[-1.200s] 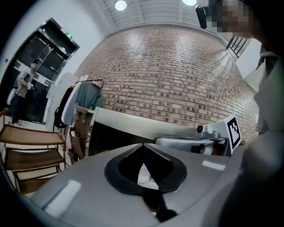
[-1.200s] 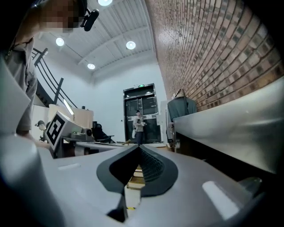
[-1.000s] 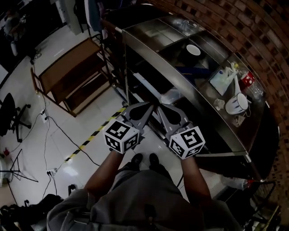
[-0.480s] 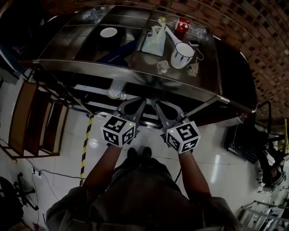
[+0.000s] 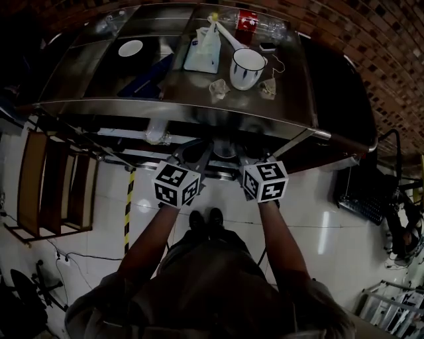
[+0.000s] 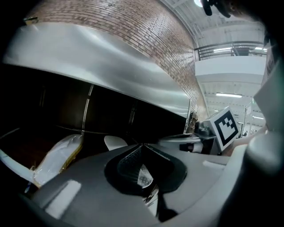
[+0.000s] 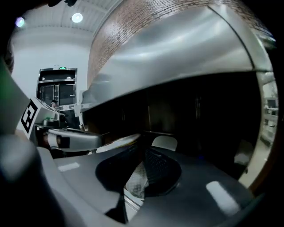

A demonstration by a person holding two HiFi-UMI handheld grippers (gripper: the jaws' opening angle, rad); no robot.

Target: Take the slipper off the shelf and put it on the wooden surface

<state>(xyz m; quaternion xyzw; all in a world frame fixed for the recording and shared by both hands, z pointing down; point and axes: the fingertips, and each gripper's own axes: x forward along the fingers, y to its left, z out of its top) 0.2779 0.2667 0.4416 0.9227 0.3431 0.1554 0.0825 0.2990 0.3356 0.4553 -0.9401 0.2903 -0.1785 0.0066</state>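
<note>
In the head view both grippers reach under the steel table toward its dark lower shelf. A pale rounded shape, likely the slipper, lies on that shelf just beyond the jaws; it also shows in the right gripper view. My left gripper has its jaws together and holds nothing. My right gripper is beginning to open its jaws; the tips look almost touching, with nothing between them. A wooden rack stands at the far left.
On the table top are a white mug, a small plate, a red can and crumpled wrappers. A clear plastic bag lies on the lower shelf to the left. Yellow-black tape marks the floor.
The view has swung from the wooden rack to face the steel table squarely. Both grippers have moved forward, so their jaws now reach under the table edge.
</note>
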